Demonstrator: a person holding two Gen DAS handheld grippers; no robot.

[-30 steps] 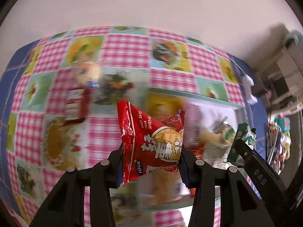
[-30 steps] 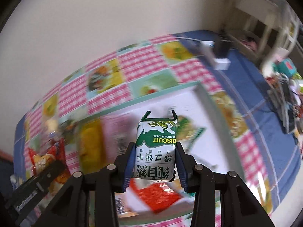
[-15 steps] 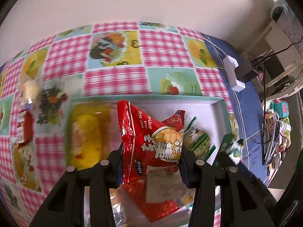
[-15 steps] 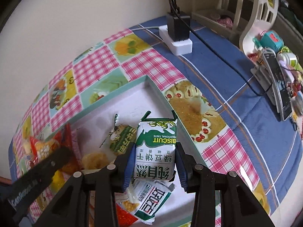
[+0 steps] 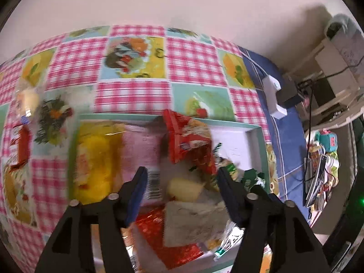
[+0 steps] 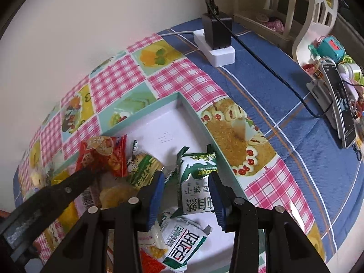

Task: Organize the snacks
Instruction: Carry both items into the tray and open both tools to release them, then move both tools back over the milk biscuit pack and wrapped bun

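A shallow teal-rimmed white tray (image 6: 193, 111) (image 5: 257, 134) holds several snack packets. My left gripper (image 5: 182, 182) is open and empty above it; the red packet (image 5: 188, 141) (image 6: 103, 157) lies loose in the tray beyond its fingers. My right gripper (image 6: 185, 186) is open; the green-and-white biscuit packet (image 6: 196, 182) sits between its spread fingers, apart from the pads, by the tray's right wall. Yellow (image 5: 95, 159) and pink (image 5: 141, 145) packets lie at the tray's left.
The tray stands on a pink checked tablecloth (image 5: 132, 95) over a blue cloth (image 6: 284, 95). A white power strip with a black plug (image 6: 216, 38) lies behind. A phone on a stand (image 6: 339, 100) and clutter sit right. A small red packet (image 5: 21, 141) lies left of the tray.
Both grippers have opened. The red packet dropped from the left gripper into the tray, and the green biscuit packet came free of the right gripper's pads in the tray.
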